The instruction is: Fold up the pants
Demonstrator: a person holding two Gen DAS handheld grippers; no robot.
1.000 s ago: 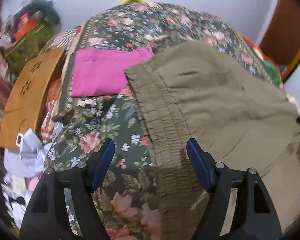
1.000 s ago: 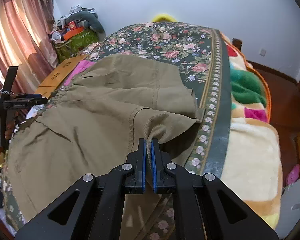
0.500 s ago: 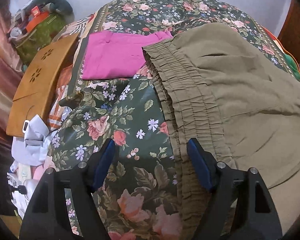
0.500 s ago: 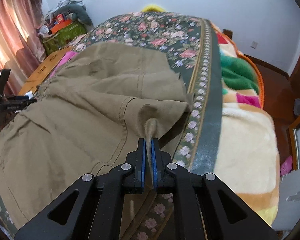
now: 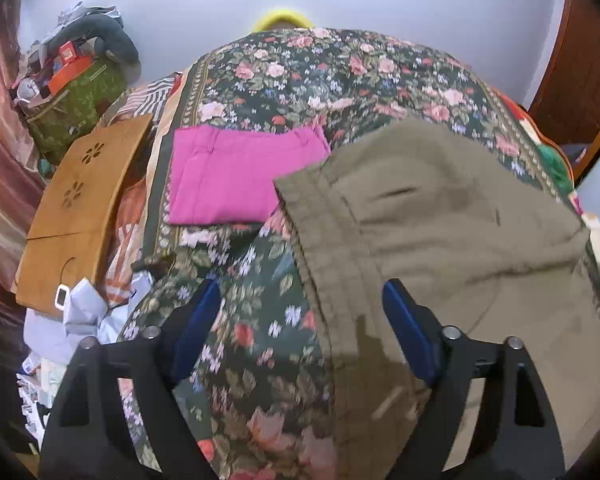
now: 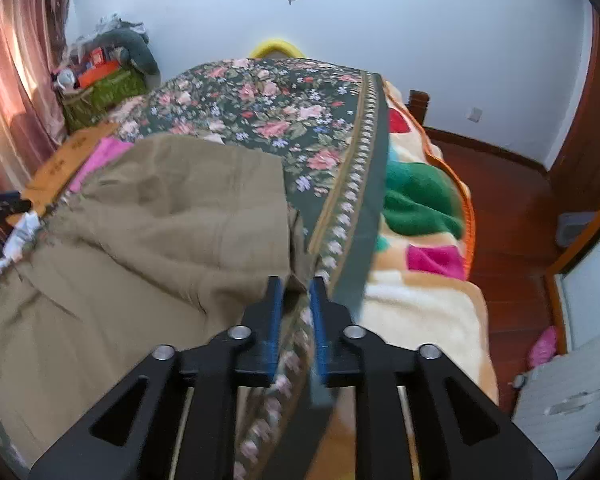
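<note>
Olive-khaki pants (image 5: 440, 216) lie spread on the floral bedspread (image 5: 340, 68), with the elastic waistband (image 5: 324, 264) running down the middle of the left wrist view. My left gripper (image 5: 300, 300) is open and empty, its jaws straddling the waistband just above it. In the right wrist view the pants (image 6: 160, 232) lie to the left. My right gripper (image 6: 294, 288) has its jaws a little apart at the folded leg edge (image 6: 296, 240); the cloth sits at the tips, no longer pinched.
A folded pink garment (image 5: 236, 176) lies on the bed beyond the waistband. A wooden board (image 5: 80, 208) and clutter lie off the bed's left side. A colourful fleece blanket (image 6: 420, 216) covers the bed's right edge, with wooden floor (image 6: 508, 208) beyond.
My right gripper was shut on the pants' leg edge and lifting it; its jaws have now parted and the cloth has dropped. My left gripper stayed open and tilted upward over the waistband.
</note>
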